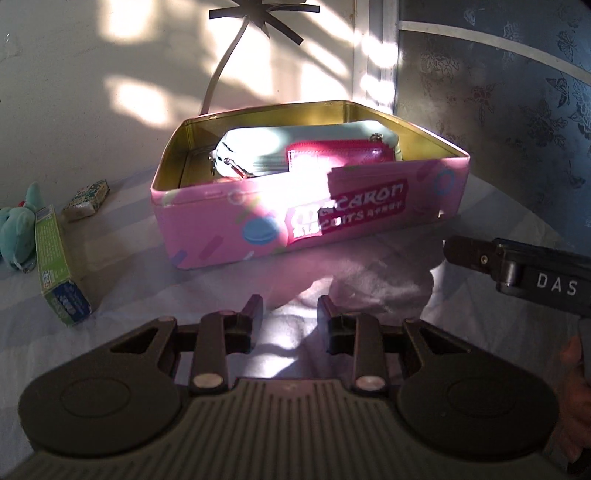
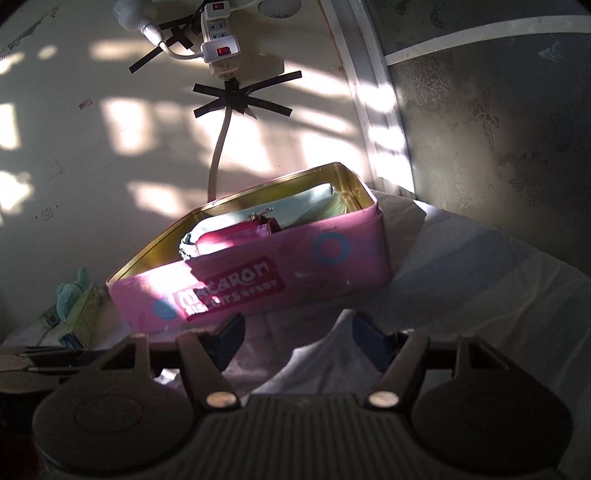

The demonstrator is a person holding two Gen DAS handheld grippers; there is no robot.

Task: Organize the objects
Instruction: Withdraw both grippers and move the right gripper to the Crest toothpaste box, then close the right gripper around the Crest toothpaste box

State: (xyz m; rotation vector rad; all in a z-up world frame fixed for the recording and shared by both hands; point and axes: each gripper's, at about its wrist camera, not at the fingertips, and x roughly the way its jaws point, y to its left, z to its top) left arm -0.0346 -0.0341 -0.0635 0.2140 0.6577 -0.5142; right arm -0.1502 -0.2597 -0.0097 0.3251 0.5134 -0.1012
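Observation:
An open pink macaron tin [image 1: 221, 236] stands on the pale cloth ahead of both grippers. Inside it lie a mint pouch [image 1: 258, 144] and, on top of that, a magenta wallet [image 1: 340, 155]. My left gripper [image 1: 290, 306] hovers low over the cloth in front of the tin, its fingers drawn close with nothing between them. In the right wrist view the tin [image 2: 332, 273] sits ahead with the wallet [image 2: 229, 238] and pouch [image 2: 314, 199] showing. My right gripper [image 2: 297, 325] is open and empty, short of the tin's front wall.
Left of the tin lie a green carton [image 1: 59, 266], a small floral box [image 1: 86, 199] and a teal plush toy [image 1: 18, 225]. A taped cable [image 1: 221, 66] and power strip [image 2: 219, 33] hang on the wall behind. A patterned panel [image 1: 498, 92] closes the right side.

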